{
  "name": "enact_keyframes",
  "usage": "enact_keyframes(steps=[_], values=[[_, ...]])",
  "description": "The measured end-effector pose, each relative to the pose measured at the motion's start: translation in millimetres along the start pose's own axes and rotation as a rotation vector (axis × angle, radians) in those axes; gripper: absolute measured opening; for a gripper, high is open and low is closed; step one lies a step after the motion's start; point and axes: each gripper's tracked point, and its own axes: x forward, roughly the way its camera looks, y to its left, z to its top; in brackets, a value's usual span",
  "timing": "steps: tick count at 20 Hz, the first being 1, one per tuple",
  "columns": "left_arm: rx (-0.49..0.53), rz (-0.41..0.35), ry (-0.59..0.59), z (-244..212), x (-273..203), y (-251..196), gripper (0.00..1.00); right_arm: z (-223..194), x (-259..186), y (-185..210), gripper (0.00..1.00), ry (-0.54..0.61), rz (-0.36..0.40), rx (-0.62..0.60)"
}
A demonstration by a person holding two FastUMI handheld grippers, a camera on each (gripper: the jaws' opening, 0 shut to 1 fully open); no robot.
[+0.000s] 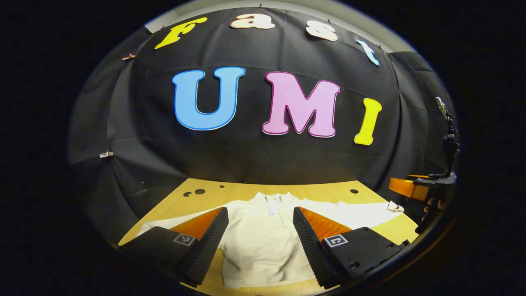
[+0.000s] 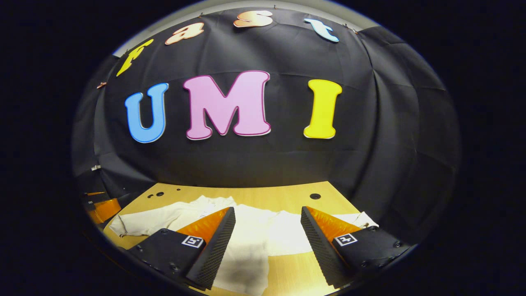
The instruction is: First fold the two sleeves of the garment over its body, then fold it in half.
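Left gripper (image 1: 260, 230) hovering wide open, holding nothing – white garment (image 1: 263, 246) lying flat on bench (image 1: 230, 191) (sleeves spread); right gripper (image 2: 267, 230) likewise gaping, empty.

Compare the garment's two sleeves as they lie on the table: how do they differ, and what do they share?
In the right gripper view, the left sleeve runs out long toward the table edge, with a rumpled cuff; the right sleeve shows shorter, partly behind a finger of the right gripper. Both are white, spread outward and not yet folded over the body.
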Motion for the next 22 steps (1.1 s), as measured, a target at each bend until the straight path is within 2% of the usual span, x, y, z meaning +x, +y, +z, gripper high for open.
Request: enact_keyframes(steps=[2,6,10,15,18,22], values=[[-0.010,0.001,0.007,-0.6,3.7,-1.4,0.97,-8.3,12.6,-15.0,0.98,0.046,-0.020,0.022],[-0.003,0.012,0.037,-8.5,15.9,-4.5,0.98,-27.9,50.0,-80.5,0.98,0.114,-0.129,-0.001],[-0.021,0.026,0.062,-13.8,23.6,-7.8,0.98,-50.8,75.3,-128.8,0.98,0.178,-0.200,-0.025],[-0.011,0.050,0.098,-22.3,32.9,-11.3,0.97,-89.3,97.7,-180.5,0.99,0.292,-0.279,0.071],[-0.019,0.062,0.120,-30.8,40.0,-14.6,0.97,-111.8,110.5,-216.6,0.99,0.346,-0.333,0.085],[0.014,0.069,0.151,-39.1,47.5,-19.4,0.98,-143.6,125.5,-271.2,0.99,0.422,-0.436,0.141]])
